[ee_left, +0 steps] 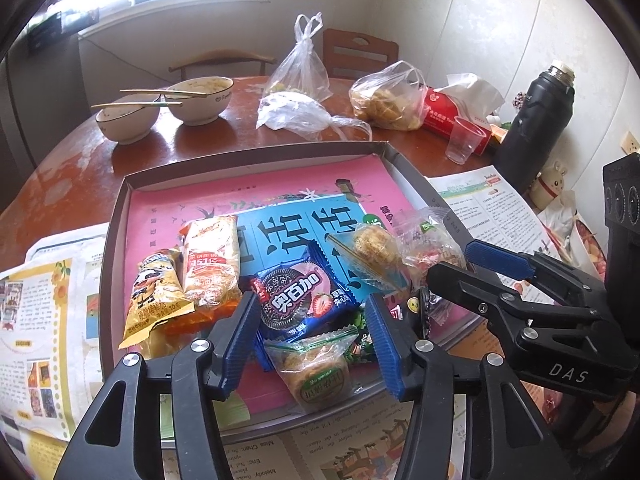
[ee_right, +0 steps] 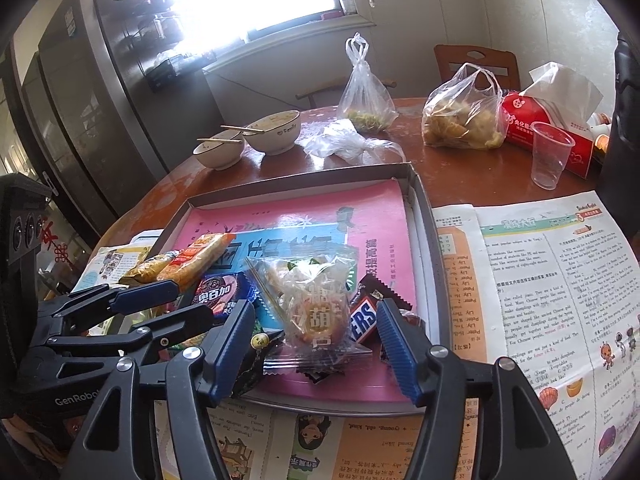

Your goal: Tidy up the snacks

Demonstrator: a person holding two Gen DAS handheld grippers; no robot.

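**Both grippers open over a tray of light, crinkly snack packets**

The snacks lay heaped at the near end of a shallow grey tray (ee_left: 116, 216), on a pink book that lined its floor. The left gripper (ee_left: 314, 344) hung over the near rim with its jaws apart; a clear-wrapped pastry (ee_left: 316, 368) and a blue cookie packet (ee_left: 298, 300) sat in the gap, and neither blue pad appeared to press on them. At ten o'clock from the cookie packet lay an orange-and-white packet (ee_left: 210, 260) and, just beside it, a yellow one (ee_left: 154, 300).

The right gripper (ee_right: 316, 340) was likewise open. Between its pads, apparently untouched, lay a clear packet holding a round cake (ee_right: 316, 312), overlapping a chocolate bar (ee_right: 362, 316) at its three o'clock. No earlier view was given, so nothing could be said of any release.

As a judgement, every packet looked light and would lift easily. The film wrappers seemed slick and puffy, likely to slide or crumple under the ribbed pads. The pastry and round cake looked crumbly, so a squeeze across the middle risked crushing them; the crimped end seams seemed the safer hold. The chocolate bar looked firm enough to be pinched across its width. The overlapping pieces could drag a neighbour along when raised.
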